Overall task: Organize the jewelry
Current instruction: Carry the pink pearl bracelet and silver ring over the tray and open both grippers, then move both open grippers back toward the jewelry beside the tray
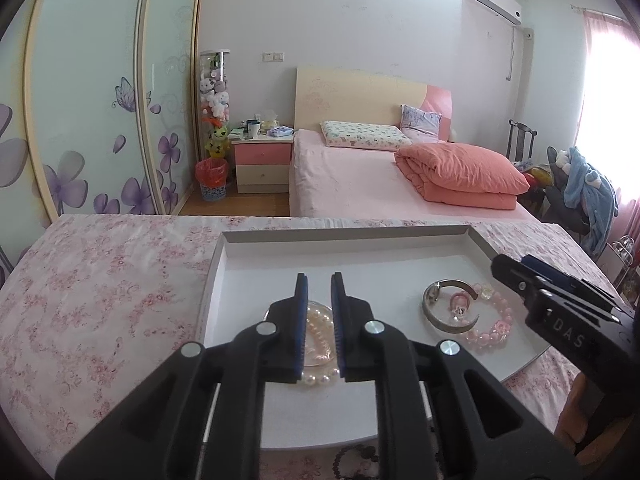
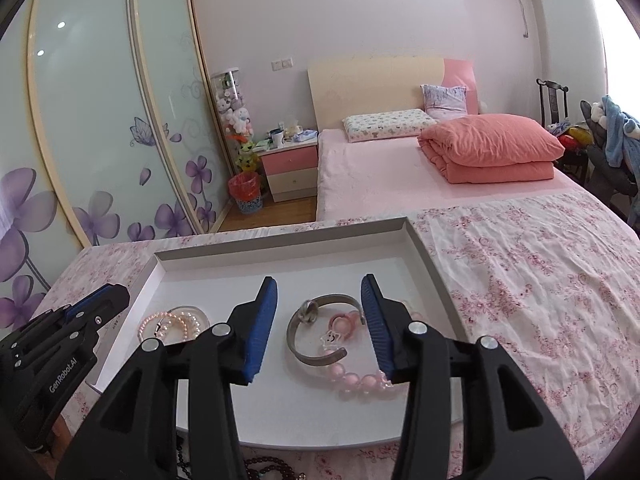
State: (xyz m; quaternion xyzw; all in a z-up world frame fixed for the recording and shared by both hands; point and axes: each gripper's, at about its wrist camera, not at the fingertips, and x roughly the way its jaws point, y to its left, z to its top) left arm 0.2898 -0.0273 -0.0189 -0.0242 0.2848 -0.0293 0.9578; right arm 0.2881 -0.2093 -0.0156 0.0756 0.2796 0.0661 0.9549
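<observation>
A shallow white tray (image 1: 344, 236) (image 2: 280, 238) lies on a pink floral cloth. In it lie a pearl bracelet (image 1: 318, 334) (image 2: 172, 322), a silver cuff bangle (image 1: 448, 304) (image 2: 316, 330), a small pink ring charm (image 1: 459, 303) (image 2: 342, 326) and a pink bead bracelet (image 1: 496, 324) (image 2: 360, 382). My left gripper (image 1: 319, 284) hovers over the pearl bracelet, jaws narrowly apart and empty. My right gripper (image 2: 318, 286) is open wide above the bangle and pink beads, empty. Each gripper shows at the edge of the other's view.
A dark bead bracelet (image 2: 268, 466) (image 1: 356, 456) lies on the cloth at the tray's near edge. Floral cloth (image 2: 540, 280) spreads to both sides. Beyond are a pink bed (image 1: 360, 176), a nightstand (image 1: 262, 160) and wardrobe doors (image 1: 92, 100).
</observation>
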